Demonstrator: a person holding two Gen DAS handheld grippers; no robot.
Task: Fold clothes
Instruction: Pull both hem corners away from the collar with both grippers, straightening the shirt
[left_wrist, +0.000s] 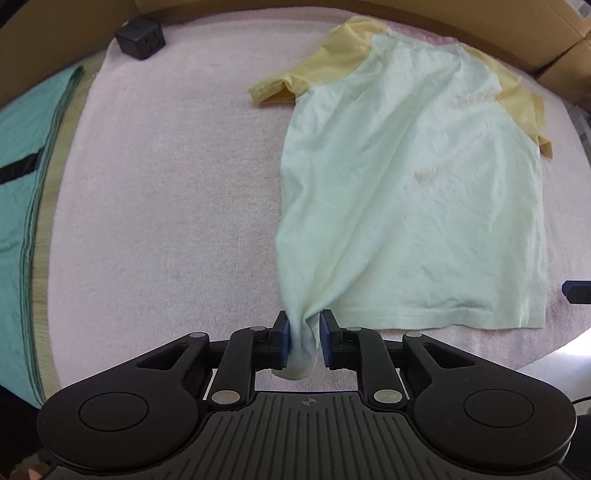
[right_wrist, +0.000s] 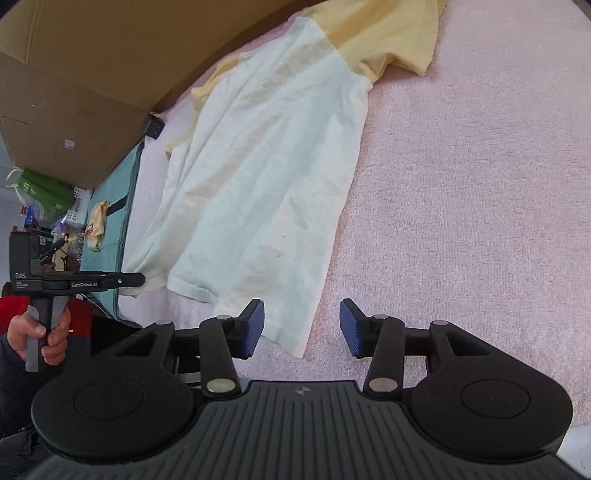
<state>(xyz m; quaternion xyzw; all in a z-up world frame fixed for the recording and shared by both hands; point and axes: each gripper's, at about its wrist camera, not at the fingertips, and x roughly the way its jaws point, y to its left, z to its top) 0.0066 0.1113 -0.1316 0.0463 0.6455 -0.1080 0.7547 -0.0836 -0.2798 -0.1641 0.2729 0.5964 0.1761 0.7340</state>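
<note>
While the left claw (left_wrist: 303, 334) pinches the shirt (left_wrist: 406, 184) hem; right claw (right_wrist: 301, 328) gapes

Left tongs (left_wrist: 303, 338) pinched closed on cloth, right tongs (right_wrist: 301, 329) spread wide, empty.

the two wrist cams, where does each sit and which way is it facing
Left wrist: on the left claw, looking along its fingers at the t-shirt, hem corner pinched; only the claw shows.
Right wrist: on the right claw, open over the shirt's other hem corner; the person's hand gripping the left claw's handle shows.
Shared: the t-shirt, pink towel, black charger.
</note>
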